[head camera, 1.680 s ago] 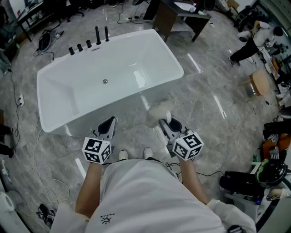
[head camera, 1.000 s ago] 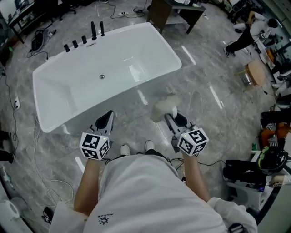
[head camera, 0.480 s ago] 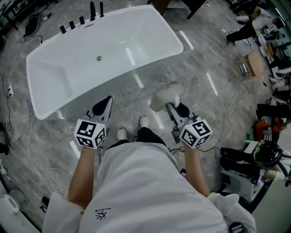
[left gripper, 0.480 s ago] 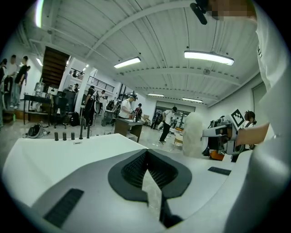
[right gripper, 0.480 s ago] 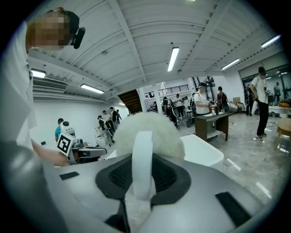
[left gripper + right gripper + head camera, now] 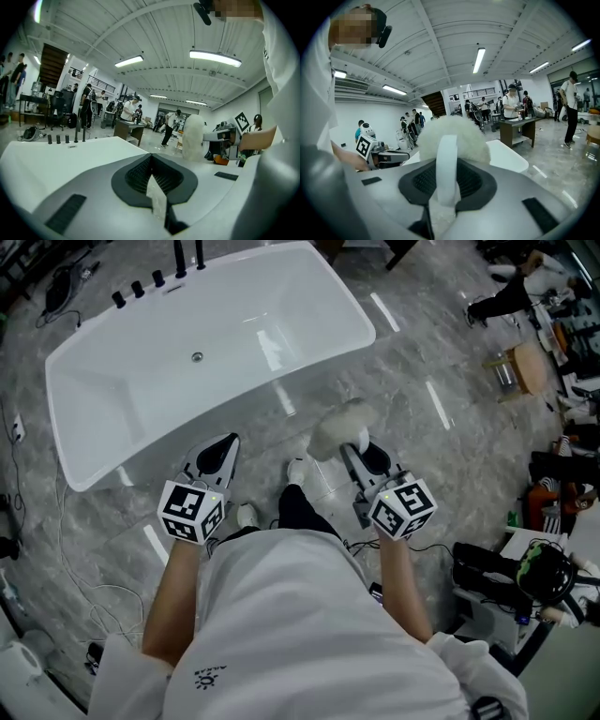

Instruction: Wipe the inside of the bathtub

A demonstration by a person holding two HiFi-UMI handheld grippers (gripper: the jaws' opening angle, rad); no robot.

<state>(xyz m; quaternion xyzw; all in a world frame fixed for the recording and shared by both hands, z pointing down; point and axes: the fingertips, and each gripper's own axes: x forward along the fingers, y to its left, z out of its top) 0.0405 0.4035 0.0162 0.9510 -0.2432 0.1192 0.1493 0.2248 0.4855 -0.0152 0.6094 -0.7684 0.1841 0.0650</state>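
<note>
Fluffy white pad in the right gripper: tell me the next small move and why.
Probably carry the right gripper forward and a little left, over the near rim of the bathtub, then lower it inside. Its jaws are clamped on the fluffy white pad, but the pad hangs over the floor, short of the tub and touching none of its surfaces.

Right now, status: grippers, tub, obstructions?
Left gripper shut, empty. Right gripper shut on fluffy white pad. Bathtub ahead, pad short of its rim. Nothing between them.
</note>
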